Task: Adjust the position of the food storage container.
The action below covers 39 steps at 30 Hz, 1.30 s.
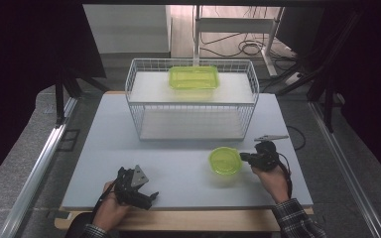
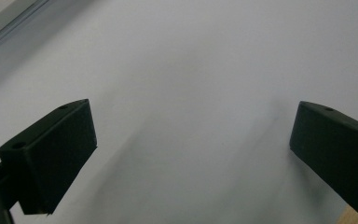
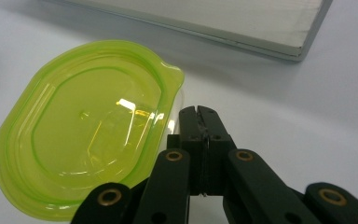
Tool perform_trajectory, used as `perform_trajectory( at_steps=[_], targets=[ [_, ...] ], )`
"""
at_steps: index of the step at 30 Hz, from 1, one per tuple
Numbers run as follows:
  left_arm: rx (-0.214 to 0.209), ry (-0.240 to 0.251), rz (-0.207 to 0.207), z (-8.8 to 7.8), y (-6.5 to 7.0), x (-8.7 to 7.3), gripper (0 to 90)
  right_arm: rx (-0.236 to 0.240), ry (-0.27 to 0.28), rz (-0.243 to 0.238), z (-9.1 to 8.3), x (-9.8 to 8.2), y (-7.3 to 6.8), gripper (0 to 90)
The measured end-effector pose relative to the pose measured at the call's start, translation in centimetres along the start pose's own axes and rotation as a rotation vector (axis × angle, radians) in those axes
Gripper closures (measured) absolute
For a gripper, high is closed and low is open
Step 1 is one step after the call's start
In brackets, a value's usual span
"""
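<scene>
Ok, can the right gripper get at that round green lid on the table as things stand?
Probably yes. The right gripper sits right beside the round green lid on the table, with nothing between them. Its jaws are shut, though, so they would likely need to open before gripping the lid's edge.

We saw a round container with a translucent yellow-green lid (image 1: 224, 160) sitting flat on the white table, right of centre and in front of the wire basket. In the right gripper view the lid (image 3: 81, 128) looked glossy, with raised concentric ridges and a small pull tab at its rim, and a clear wall showed just beneath that rim. A second, rectangular container (image 1: 194, 78) with the same yellow-green lid lay level on the basket's upper shelf.
</scene>
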<state>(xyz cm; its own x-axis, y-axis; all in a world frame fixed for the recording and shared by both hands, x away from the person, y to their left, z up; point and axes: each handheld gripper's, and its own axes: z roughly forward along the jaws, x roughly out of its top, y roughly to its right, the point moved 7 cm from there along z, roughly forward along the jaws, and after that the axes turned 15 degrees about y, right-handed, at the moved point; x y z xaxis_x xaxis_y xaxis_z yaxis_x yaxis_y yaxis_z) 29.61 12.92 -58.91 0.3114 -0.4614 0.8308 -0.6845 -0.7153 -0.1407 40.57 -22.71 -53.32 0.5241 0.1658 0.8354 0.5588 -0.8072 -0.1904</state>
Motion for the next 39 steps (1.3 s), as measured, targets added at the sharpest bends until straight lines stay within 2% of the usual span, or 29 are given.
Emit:
perform_trajectory(
  at_steps=[7,11,14,19,23,29,34,39],
  targets=[
    [0.001,0.001,0.001,-0.1,0.0,0.0,0.3,-0.011,-0.036,0.0,-0.1,-1.0,0.7,88.8],
    [0.001,0.001,0.002,0.0,0.0,0.0,0.4,0.011,-0.06,0.005,0.3,-1.6,0.1,88.8],
    [0.001,-0.001,0.004,0.0,0.0,0.0,0.4,0.033,-0.076,-0.004,0.7,-1.9,-0.6,88.8],
    [0.001,-0.002,0.005,0.0,0.1,0.0,0.5,0.079,-0.08,0.013,1.2,-2.1,-1.7,88.9],
    [0.001,-0.004,0.005,0.0,0.1,0.0,0.5,0.122,-0.072,0.015,1.9,-2.1,-2.9,88.9],
    [0.0,-0.006,0.005,0.0,0.1,0.0,0.5,0.175,-0.064,-0.008,3.2,-1.9,-5.0,88.8],
    [0.0,-0.007,0.006,0.1,0.1,0.0,0.5,0.22,-0.067,-0.001,4.3,-1.8,-6.5,88.9],
    [-0.001,-0.007,0.006,0.1,0.2,0.0,0.5,0.245,-0.061,-0.001,5.2,-1.7,-7.6,88.8]
  ],
)
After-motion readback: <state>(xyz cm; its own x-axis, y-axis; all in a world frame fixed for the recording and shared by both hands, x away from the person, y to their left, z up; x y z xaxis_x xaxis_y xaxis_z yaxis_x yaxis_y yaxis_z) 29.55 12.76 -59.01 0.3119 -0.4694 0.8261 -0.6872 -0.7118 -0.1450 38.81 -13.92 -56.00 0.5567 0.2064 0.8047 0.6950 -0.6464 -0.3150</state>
